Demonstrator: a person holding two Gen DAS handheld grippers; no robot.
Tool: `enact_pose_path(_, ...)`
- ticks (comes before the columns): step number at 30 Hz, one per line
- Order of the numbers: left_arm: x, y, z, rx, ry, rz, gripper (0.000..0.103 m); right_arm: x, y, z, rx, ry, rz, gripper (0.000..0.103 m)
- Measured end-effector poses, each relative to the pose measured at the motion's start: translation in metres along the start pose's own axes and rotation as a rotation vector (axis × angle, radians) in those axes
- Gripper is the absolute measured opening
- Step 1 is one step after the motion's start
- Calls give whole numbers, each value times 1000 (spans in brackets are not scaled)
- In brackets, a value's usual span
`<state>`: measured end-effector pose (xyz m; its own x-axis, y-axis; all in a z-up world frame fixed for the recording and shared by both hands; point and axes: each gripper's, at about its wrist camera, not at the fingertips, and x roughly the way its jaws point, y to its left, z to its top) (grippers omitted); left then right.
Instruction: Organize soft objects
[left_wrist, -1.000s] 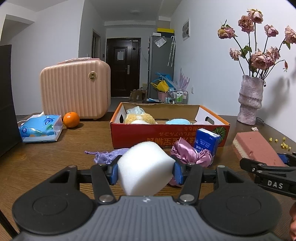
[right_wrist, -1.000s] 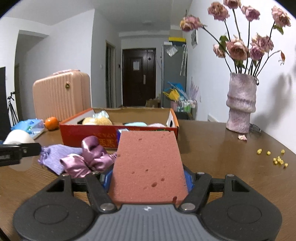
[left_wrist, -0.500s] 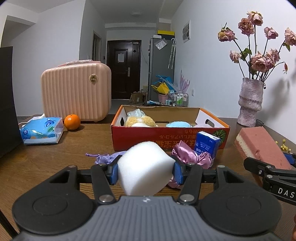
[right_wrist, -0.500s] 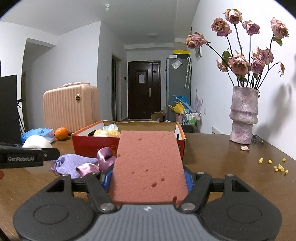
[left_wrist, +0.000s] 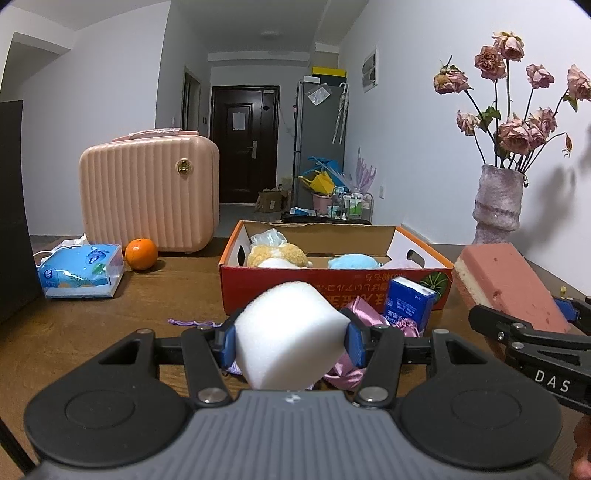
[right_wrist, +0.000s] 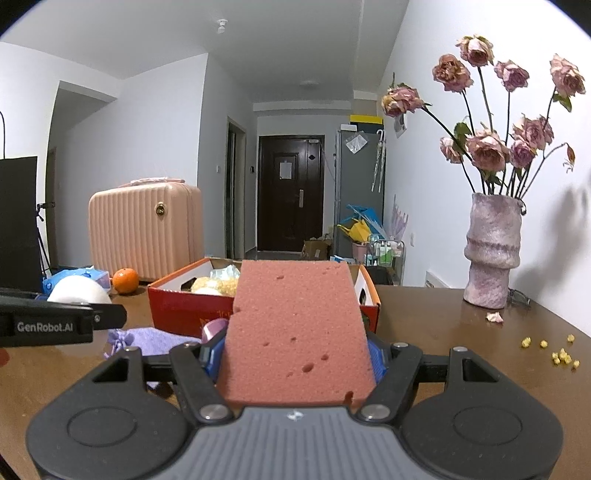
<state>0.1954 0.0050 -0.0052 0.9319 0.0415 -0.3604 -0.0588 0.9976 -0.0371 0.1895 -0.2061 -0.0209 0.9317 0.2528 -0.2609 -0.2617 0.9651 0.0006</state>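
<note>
The left gripper (left_wrist: 290, 341) pinches a white sponge (left_wrist: 288, 332) between its blue pads, and the sponge bulges out a bit where it is squeezed. The right gripper (right_wrist: 295, 360) pinches a big pink sponge (right_wrist: 295, 328), which tilts up and away from the camera (it has little holes in it). Both sponges are held up off the brown worktop (right_wrist: 461, 332).

Just past the grippers lie a shiny pink cloth (left_wrist: 364, 314), a purple pouch (right_wrist: 147, 338) and a small blue carton (left_wrist: 406, 302), which is just in front of the box. Behind them sits an open red box (left_wrist: 295, 291) with a yellow fluffy toy (left_wrist: 277, 254) and a blue soft thing (left_wrist: 351, 262) inside.

To the left are a blue tissue pack (left_wrist: 79, 271) and an orange (left_wrist: 140, 254), close to a pink suitcase (left_wrist: 147, 192). To the right stands a vase (right_wrist: 493, 251) of dried roses (right_wrist: 487, 147). Small yellow bits (right_wrist: 554, 349) lie on the worktop near it.
</note>
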Motion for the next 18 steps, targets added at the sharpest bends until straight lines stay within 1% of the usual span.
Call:
enact_pose_path(6,6,4,10,-7,-6,13,56,11,7,11,-7,-21,4,69)
enact_pose_path(13,13,4,24,-3,-36,24,56,26,9,21,-12,-33,-2,69)
enact_pose_path(18,25,4,33,-30,-39,21,56,39,8,26,-6,-42,-10,69)
